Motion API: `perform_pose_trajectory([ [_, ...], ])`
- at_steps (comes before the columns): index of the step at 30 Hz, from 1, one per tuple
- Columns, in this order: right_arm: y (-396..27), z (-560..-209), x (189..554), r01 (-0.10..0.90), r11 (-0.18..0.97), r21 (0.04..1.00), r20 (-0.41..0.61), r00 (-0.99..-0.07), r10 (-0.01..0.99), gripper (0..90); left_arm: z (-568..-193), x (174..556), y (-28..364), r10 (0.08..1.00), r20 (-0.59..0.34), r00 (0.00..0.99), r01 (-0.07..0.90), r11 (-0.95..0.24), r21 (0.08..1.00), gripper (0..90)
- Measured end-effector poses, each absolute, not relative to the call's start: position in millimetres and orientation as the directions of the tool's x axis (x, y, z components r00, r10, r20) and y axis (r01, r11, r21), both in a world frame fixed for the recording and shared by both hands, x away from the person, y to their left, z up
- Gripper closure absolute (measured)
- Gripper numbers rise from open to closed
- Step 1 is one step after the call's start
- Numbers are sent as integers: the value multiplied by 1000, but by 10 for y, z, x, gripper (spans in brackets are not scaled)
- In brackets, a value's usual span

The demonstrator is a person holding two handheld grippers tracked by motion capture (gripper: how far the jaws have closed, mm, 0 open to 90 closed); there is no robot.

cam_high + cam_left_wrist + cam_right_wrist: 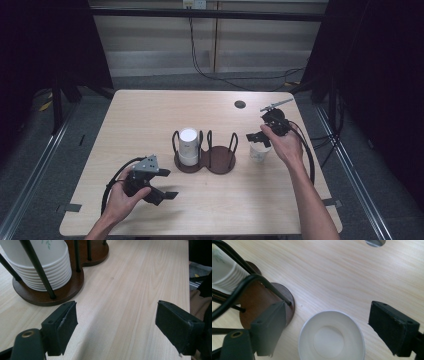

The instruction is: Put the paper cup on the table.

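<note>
Left tongs (167,185) wide open over the pale wood counter (150,115) — right tongs (256,137) open above an empty paper cup (259,151); stacked cups (188,146) fill the holder (222,161).

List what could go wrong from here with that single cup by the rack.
1. The right gripper hangs open directly over the single paper cup, which stands upright and looks empty, so probably light; a jaw catching its rim could tip it or slide it across the table.
2. The cup stands close to the wooden rack with its black wire loops; a jaw could snag a loop and drag the rack, shaking the cup stack.
</note>
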State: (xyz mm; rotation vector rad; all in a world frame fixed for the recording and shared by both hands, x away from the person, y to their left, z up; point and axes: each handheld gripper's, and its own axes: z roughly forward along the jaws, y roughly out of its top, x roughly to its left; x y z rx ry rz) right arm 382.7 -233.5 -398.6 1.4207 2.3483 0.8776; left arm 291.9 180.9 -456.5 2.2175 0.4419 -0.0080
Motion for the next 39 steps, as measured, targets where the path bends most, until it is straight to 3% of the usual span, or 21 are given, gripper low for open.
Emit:
perform_pose_trajectory([
  [39,-2537,-4141,3007,546,182,818,160,-519,840,172,-4547,2964,1896,400,-174,900,377,-512,772,177],
])
